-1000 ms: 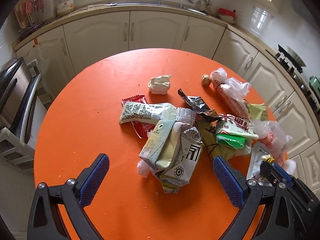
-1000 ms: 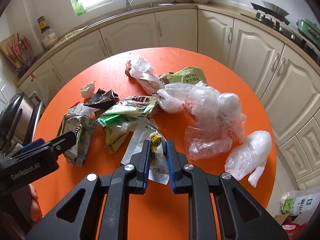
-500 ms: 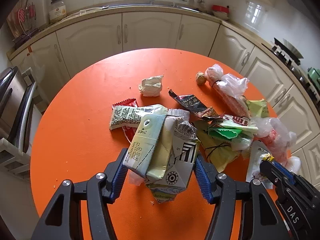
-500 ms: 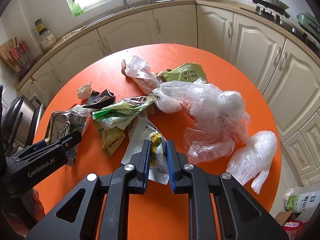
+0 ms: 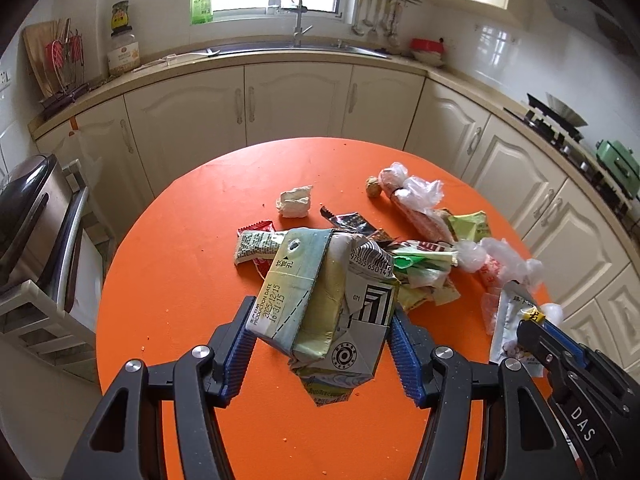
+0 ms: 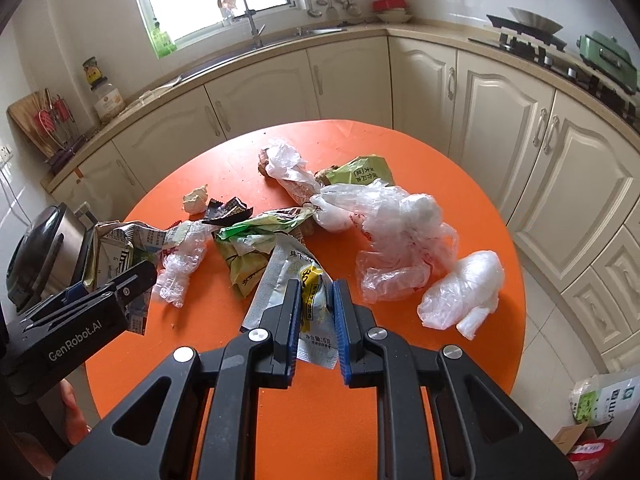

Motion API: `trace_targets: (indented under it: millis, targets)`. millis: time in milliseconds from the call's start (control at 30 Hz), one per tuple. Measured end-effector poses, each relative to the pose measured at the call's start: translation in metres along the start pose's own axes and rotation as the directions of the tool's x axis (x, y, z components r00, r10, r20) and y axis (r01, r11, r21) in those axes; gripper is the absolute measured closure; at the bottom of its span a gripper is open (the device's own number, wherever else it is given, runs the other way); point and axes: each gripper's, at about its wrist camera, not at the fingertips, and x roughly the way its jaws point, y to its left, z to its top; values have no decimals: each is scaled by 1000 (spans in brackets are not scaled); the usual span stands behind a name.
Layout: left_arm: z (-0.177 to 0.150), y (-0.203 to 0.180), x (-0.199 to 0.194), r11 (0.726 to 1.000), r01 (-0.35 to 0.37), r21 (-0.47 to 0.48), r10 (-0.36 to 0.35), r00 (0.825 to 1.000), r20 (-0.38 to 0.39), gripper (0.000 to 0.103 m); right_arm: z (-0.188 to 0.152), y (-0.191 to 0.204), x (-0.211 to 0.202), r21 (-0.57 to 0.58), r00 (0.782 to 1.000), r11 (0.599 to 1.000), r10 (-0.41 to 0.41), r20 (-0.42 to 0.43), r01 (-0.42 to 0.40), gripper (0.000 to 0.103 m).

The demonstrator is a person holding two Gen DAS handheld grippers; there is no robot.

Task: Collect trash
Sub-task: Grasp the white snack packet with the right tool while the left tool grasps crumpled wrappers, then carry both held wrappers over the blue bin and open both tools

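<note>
The left gripper (image 5: 320, 344) is clamped on a crushed drink carton (image 5: 320, 300), its ribbed blue pads (image 5: 239, 350) pressing on both sides. The carton is creased cardboard, pale green and grey, with a printed date, a barcode and a round straw hole on top; it hangs above the round orange table (image 5: 168, 280), which is smooth and speckled with crumbs. The right gripper (image 6: 316, 320) has its jaws drawn close together on a flat silver sachet (image 6: 288, 276) with a yellow label, pinched between the same kind of ribbed blue pads; the sachet's far end rests among the other litter.

Beyond the carton lies a heap of wrappers: a black-and-white printed packet (image 5: 256, 242) over a red one (image 5: 258, 227), a torn dark foil wrapper (image 5: 348, 220), and green and yellow crinkled packets (image 5: 420, 272). A small wad of white paper (image 5: 295, 202) sits apart, further back. To the right, thin clear plastic bags (image 6: 400, 224) lie bunched and wrinkled, and another cloudy bag (image 6: 464, 288) lies near the table's edge. A tied bag (image 5: 412, 196) holding a long roll lies toward the far side, with a small brown nut (image 5: 373, 192) just beside it.

Behind the table run cream cabinets (image 5: 296, 100) with a steel sink (image 5: 296, 48) under the window.
</note>
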Motion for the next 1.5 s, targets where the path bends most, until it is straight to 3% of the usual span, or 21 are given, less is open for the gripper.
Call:
trace_targets:
  millis: [400,700,867,1067,1233,1433,1500]
  targets:
    - [-23,-76,-38,984,116,134,-118,993,7,45,-17,-61,-65,106,993,993,-67,96,57,87]
    - [-42,-184,-30,930,206,306,-195,979,-66,45,-40,-161,-103,275,981,954,-155,121,117,87]
    - [-56,-256,-7,869,280,408,-243,960,-141,45,-55,-223,-116,379,968,908,-231,94,179,87]
    - [-58,-317,38,815,338,470,-257,939,-228,45,-74,-285,-120,462,954,852,-296,39,245,87]
    - [-53,-361,80,801,338,494,-225,935,-274,43,-83,-330,-115,518,946,806,-325,-13,285,87]
    - [-44,-413,120,793,349,500,-223,929,-296,43,-82,-363,-94,538,946,787,-318,-65,301,87]
    - [-39,-425,134,792,379,478,-240,914,-327,35,-77,-371,-87,538,947,787,-314,-72,302,87]
